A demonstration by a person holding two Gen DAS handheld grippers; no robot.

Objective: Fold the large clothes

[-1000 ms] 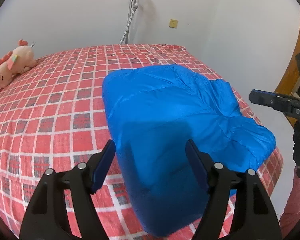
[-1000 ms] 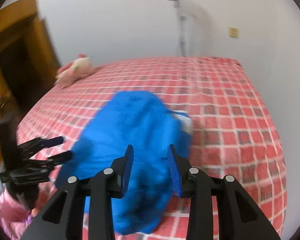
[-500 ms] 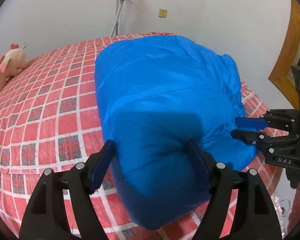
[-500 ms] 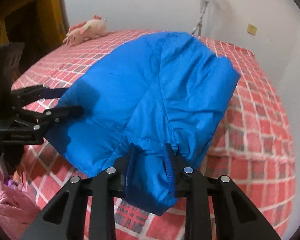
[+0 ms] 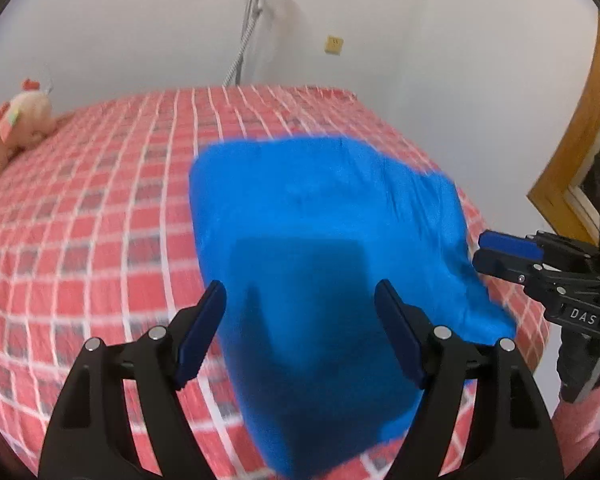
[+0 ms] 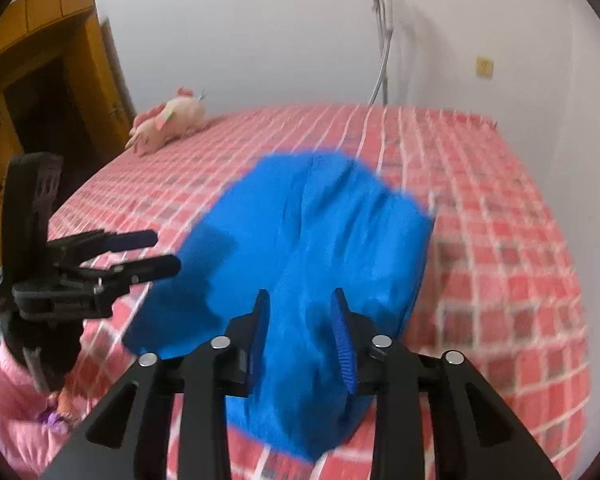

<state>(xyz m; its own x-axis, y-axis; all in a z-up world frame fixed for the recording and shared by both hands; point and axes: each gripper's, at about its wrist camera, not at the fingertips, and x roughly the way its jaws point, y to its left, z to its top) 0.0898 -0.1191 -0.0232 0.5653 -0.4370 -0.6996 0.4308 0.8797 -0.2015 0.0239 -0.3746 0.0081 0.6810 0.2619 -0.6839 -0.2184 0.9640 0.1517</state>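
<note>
A blue padded jacket [image 5: 324, 216] lies folded in a thick bundle on the near right part of the bed [image 5: 100, 208], which has a red checked sheet. My left gripper [image 5: 300, 292] hovers open over the bundle's near end, its pads clear of the cloth. My right gripper [image 6: 300, 308] has its jaws opening over the jacket [image 6: 312, 232]; the cloth shows between the fingers, but they do not pinch it. Each gripper also appears in the other's view: the right gripper [image 5: 482, 250] at the jacket's right edge, the left gripper [image 6: 164, 250] at its left edge.
A pink plush toy [image 5: 12, 128] lies at the bed's far left. A metal stand [image 5: 248, 28] leans on the white wall behind the bed. A wooden door frame [image 5: 580, 152] is on the right. A pink sleeve [image 6: 8, 400] shows below the left gripper.
Half a second ago the right gripper was shut on a fold of the jacket, with both grippers close in. Now both have drawn back, the right jaws have parted, and the jacket rests on the bed.
</note>
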